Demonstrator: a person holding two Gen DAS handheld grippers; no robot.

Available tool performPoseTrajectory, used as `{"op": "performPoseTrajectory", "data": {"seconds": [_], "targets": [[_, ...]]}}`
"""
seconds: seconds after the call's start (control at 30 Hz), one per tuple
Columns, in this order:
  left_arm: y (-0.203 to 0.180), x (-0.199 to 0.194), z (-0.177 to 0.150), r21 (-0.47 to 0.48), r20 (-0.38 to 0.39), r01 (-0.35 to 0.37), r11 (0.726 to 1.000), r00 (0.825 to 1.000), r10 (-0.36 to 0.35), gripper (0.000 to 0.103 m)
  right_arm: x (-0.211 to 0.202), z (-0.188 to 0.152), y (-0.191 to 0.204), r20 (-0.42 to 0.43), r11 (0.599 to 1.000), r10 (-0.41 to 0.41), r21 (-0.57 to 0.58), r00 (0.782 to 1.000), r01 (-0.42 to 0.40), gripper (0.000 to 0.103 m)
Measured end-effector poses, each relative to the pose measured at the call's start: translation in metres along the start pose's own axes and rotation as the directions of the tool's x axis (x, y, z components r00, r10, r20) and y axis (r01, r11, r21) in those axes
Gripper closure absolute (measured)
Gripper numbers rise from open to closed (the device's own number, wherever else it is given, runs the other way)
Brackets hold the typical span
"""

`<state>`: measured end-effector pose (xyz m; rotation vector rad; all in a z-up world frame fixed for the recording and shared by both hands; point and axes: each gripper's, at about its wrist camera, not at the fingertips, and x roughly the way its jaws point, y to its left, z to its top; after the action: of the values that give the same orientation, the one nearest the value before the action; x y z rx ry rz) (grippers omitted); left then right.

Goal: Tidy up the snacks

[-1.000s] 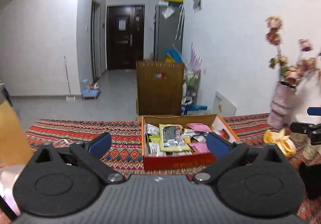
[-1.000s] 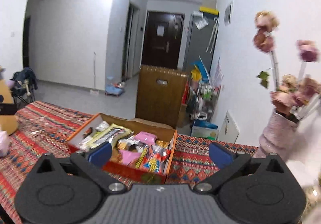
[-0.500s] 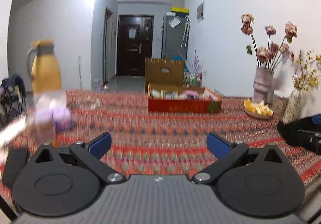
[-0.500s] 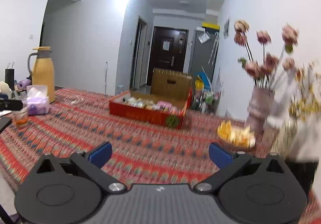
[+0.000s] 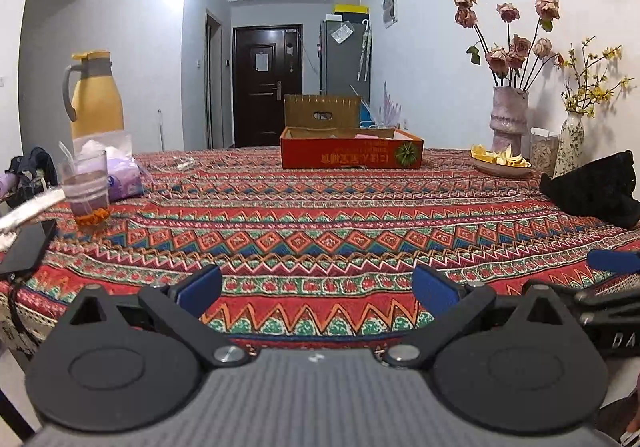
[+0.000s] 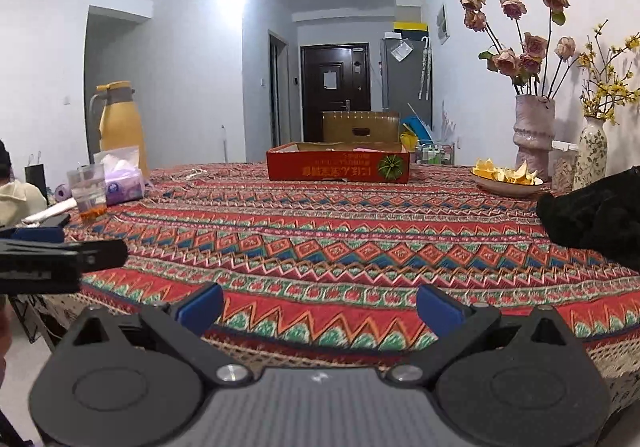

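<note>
Snack box (image 5: 351,153) at far centre of patterned surface (image 5: 320,223), well apart from both claws. Left claw (image 5: 318,289) spread, empty; right claw (image 6: 320,309) likewise. Phone (image 5: 26,249) near left, seen clearly from left wrist only.

Home dining table (image 5: 320,231), flower vases (image 5: 508,123)

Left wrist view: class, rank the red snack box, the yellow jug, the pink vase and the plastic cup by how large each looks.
1. red snack box
2. yellow jug
3. and 4. pink vase and plastic cup look alike; the cup sits nearer the camera, so no ranking between them.
</note>
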<state>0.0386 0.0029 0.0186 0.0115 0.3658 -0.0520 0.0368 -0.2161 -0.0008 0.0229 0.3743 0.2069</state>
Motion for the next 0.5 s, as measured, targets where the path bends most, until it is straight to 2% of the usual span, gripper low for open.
{"op": "performPoseTrajectory", "data": {"seconds": [0.13, 0.5], "targets": [[0.0043, 0.0002, -0.004, -0.047, -0.011, 0.007, 0.999, 1.0, -0.008, 0.0, -0.0022, -0.0059, 0.0083, -0.005, 1.0, 0.028, 0.006, 1.0, -0.028, 0.0], [0.0041, -0.0043, -0.0037, -0.023, 0.004, 0.017, 1.0, 1.0, -0.017, 0.0, -0.0029, -0.0031, 0.0095, -0.001, 1.0, 0.02, 0.007, 1.0, -0.02, 0.0]]}}
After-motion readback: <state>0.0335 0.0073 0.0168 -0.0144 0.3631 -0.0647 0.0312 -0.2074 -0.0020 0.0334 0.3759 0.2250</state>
